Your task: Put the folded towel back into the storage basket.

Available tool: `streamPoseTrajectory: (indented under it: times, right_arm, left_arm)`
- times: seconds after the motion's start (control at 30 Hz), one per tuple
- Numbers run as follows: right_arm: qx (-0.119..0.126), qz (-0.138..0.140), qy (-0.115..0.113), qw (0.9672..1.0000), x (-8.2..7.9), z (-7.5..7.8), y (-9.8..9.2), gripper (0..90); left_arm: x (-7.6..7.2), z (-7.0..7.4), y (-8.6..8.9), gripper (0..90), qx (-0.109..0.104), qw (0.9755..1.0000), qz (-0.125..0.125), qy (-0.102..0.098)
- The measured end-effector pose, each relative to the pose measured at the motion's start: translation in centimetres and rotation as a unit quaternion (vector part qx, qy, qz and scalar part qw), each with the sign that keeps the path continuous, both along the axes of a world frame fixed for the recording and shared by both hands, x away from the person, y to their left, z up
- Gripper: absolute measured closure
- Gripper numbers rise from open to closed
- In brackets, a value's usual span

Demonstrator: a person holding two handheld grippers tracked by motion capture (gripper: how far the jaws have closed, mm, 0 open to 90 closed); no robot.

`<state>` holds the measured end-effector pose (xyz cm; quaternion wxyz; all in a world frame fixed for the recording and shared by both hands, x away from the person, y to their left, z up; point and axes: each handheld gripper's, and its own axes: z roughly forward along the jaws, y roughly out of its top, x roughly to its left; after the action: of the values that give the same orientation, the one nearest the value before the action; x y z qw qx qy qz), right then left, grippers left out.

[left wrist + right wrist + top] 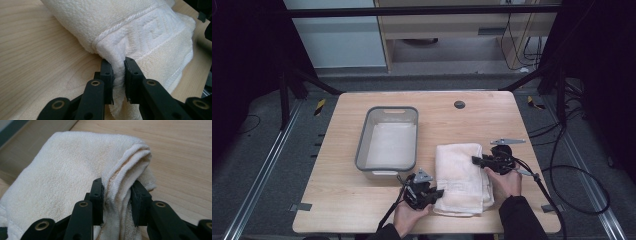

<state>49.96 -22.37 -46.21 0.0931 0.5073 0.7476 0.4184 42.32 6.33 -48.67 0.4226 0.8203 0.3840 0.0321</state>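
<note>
Black two-jaw left gripper [118, 75] is clamped on a bunched corner of a folded cream terry-cloth towel [140, 32], the pinched fabric squeezed between both jaws just below the towel's woven border band. Across the cloth, the black right gripper [116, 200] pinches several stacked layers at the towel's folded edge, jaws pressed into the pile from either side. Seen from the high view, the left gripper [432, 194] grips the towel's near left corner while the right gripper [476, 160] holds its right side; whether the cloth is lifted clear of the surface there is hard to judge. The towel [459, 175] lies on the near right part of a light wooden table [347, 200], just beside a grey rectangular plastic tub [362, 150] with a pale interior.
</note>
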Motion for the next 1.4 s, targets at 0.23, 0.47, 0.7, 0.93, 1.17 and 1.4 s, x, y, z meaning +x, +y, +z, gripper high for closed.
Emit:
streamPoseTrajectory:
  times: [0.23,0.47,0.7,0.93,1.17,1.4]
  right_arm:
    - [0.009,0.002,-0.024,0.9997,-0.7,1.3,-0.1,67.6]
    - [0.012,0.006,-0.044,0.9990,-1.4,2.8,0.2,68.0]
    - [0.026,0.003,-0.065,0.9975,-2.0,4.3,0.2,68.2]
    - [0.030,0.001,-0.085,0.9959,-2.5,5.7,0.4,68.4]
    - [0.031,0.002,-0.103,0.9942,-2.8,6.7,0.6,68.4]
    - [0.035,0.004,-0.120,0.9921,-3.1,7.7,0.9,68.5]
  left_arm:
    - [-0.3,1.2,0.6,78.4,-0.006,0.9998,-0.004,-0.020]
    - [-0.7,2.4,1.1,78.4,-0.012,0.9992,-0.005,-0.038]
    - [-1.0,4.0,1.8,78.6,-0.028,0.9982,-0.004,-0.053]
    - [-1.2,5.1,2.1,78.6,-0.036,0.9972,-0.001,-0.066]
    - [-1.5,6.2,2.6,78.7,-0.041,0.9957,0.000,-0.082]
    - [-1.7,7.0,2.9,78.7,-0.043,0.9943,0.002,-0.097]
